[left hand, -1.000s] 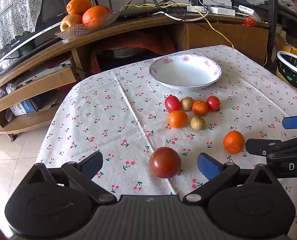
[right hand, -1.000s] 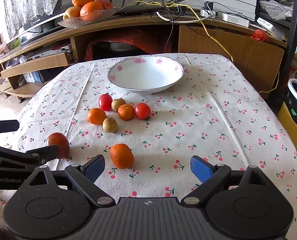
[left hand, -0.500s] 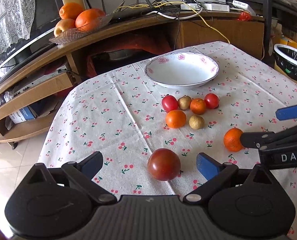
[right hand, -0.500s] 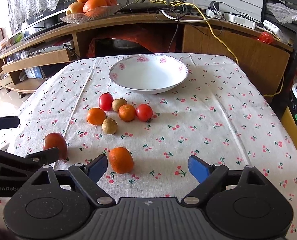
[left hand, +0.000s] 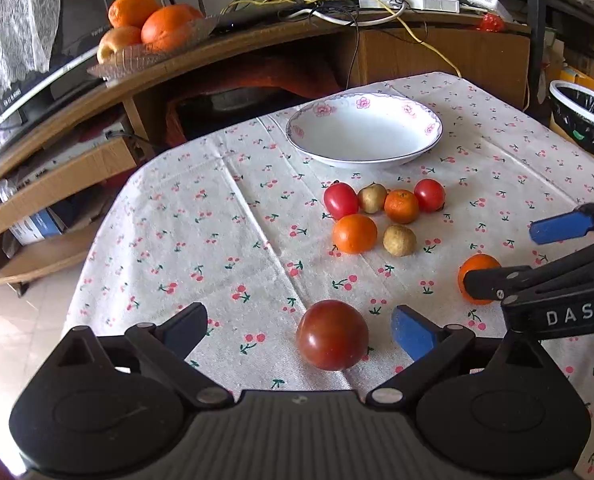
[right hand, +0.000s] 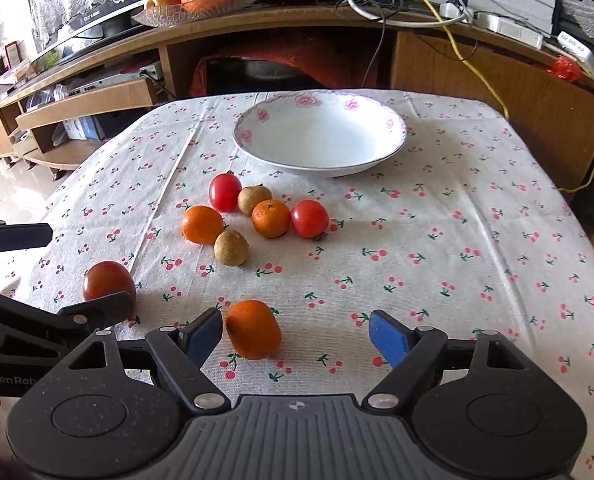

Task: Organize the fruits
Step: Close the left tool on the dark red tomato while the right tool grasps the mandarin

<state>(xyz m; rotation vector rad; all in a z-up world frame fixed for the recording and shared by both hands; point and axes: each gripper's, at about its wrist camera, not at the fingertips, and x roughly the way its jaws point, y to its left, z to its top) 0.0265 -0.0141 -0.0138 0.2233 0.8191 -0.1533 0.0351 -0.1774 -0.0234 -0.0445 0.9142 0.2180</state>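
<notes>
A dark red tomato (left hand: 332, 340) lies on the cherry-print cloth between the blue pads of my open left gripper (left hand: 297, 330), nearer the right pad. In the right wrist view an orange mandarin (right hand: 253, 335) sits between the pads of my open right gripper (right hand: 295, 336), close to the left pad. Farther back lies a cluster of two red tomatoes (right hand: 225, 192), two mandarins (right hand: 202, 224) and two brown longans (right hand: 231, 247). Behind them stands an empty white bowl (right hand: 321, 162) with a pink flower rim.
A glass dish of oranges (left hand: 153, 30) rests on the wooden TV stand (left hand: 217, 76) behind the table. Cables and a power strip lie on it. A black-lined bin (left hand: 585, 116) stands at the right. The table's left edge drops to tiled floor (left hand: 13, 320).
Both grippers have moved forward over the table. The tomato and the mandarin now sit deeper between their pads. No fruit has shifted.
</notes>
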